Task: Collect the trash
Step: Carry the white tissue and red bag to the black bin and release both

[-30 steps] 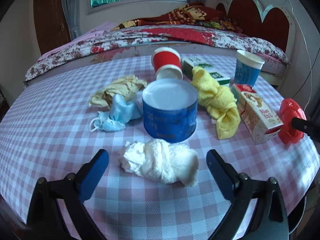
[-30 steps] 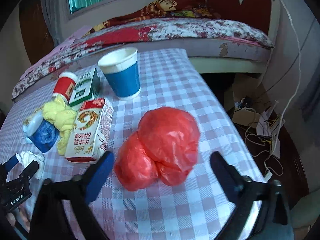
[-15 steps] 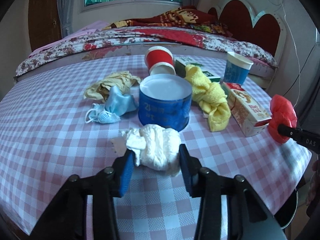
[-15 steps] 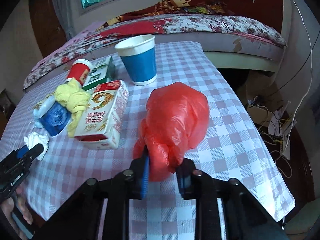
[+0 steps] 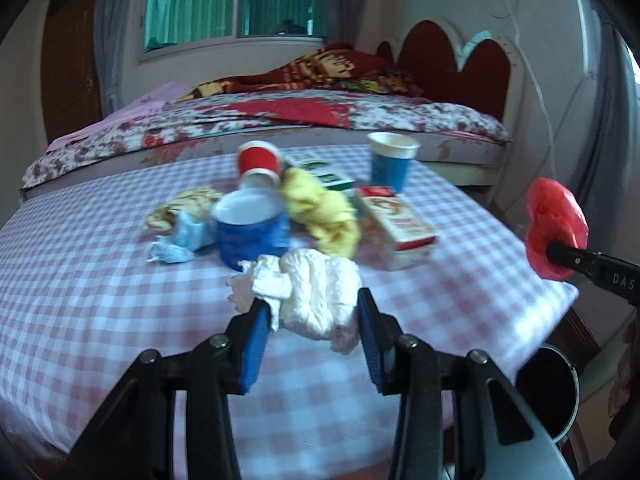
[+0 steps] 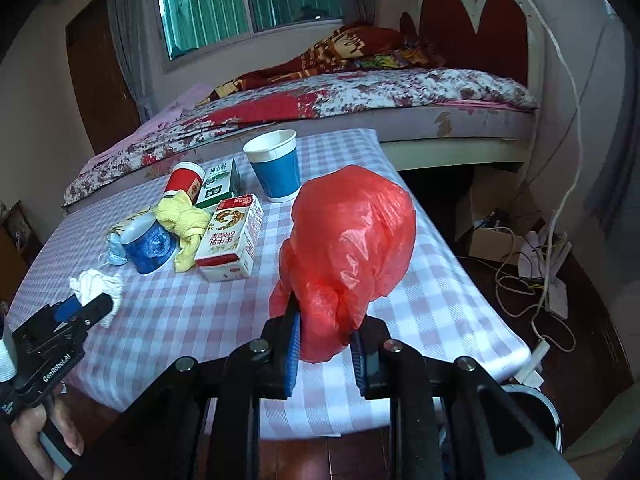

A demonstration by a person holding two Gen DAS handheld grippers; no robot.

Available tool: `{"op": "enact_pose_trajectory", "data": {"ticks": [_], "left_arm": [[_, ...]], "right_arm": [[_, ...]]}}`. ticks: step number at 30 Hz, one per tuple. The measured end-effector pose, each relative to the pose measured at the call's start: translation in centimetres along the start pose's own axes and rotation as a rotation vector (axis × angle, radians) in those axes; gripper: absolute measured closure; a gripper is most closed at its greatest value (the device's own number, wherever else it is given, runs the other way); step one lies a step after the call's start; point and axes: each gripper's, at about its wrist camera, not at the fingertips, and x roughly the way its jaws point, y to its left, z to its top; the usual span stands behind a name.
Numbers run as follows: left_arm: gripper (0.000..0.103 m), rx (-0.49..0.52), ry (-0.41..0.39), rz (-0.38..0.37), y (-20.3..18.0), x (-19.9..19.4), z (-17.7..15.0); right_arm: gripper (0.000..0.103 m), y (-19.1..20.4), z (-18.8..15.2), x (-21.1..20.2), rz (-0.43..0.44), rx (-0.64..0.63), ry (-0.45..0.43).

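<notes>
— Holding both loads off the tabletop [image 6: 192,312] now, I'd say: the left gripper [image 5: 310,320] is clamped on the white tissue wad [image 5: 316,292], and the right gripper [image 6: 325,344] pinches the red plastic bag [image 6: 352,248] near its lower end.

— What worries you?

— The bag. Only its bottom fold sits between the pads, with most of its bulk ballooning above; thin, slick plastic could slide out on a fast swing. The tissue looks loosely crumpled, with a tail hanging below the pads, so a piece might tear or drop off. A low sweep could also knock over the blue paper cup [image 6: 276,172] or the milk carton [image 6: 230,238].

— Where should it all go?

— Probably the dark bin [image 5: 548,384] past the tabletop's right edge. The left wrist view shows its round opening; the right wrist view catches only a sliver of rim at bottom right.

— Anything the right wrist view adds?

— The cables on the floor [image 6: 532,264], and the person's left hand [image 6: 48,436] on the handle. The left view is blurred.
</notes>
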Motion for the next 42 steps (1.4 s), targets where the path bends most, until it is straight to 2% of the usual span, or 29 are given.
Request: {"op": "enact_pose_trajectory", "data": {"ticks": [9,22,32,42], "left_arm": [[0.060,0.099,0.005,-0.118,-6.6,-1.3,-1.0],[0.060,0.202,0.012,-0.259,-15.1,-1.9,-2.0],[0.060,0.326,0.069,-0.423,-22.7,-1.8,-4.6],[0.060,0.418,0.156,-0.514,-28.0,0.0,-7.5]], "right_arm": [[0.080,-2.9,-2.9,-4.7,-0.041,0.042,-0.028],[0.080,-8.5,-6.3,-8.2,-0.112,0.105,-0.033],[0.080,-14.0,-9.9,-9.9,-0.201,0.145,0.018],[0.079,-18.9,-14.1,-9.7,-0.224,0.186,0.103]]}}
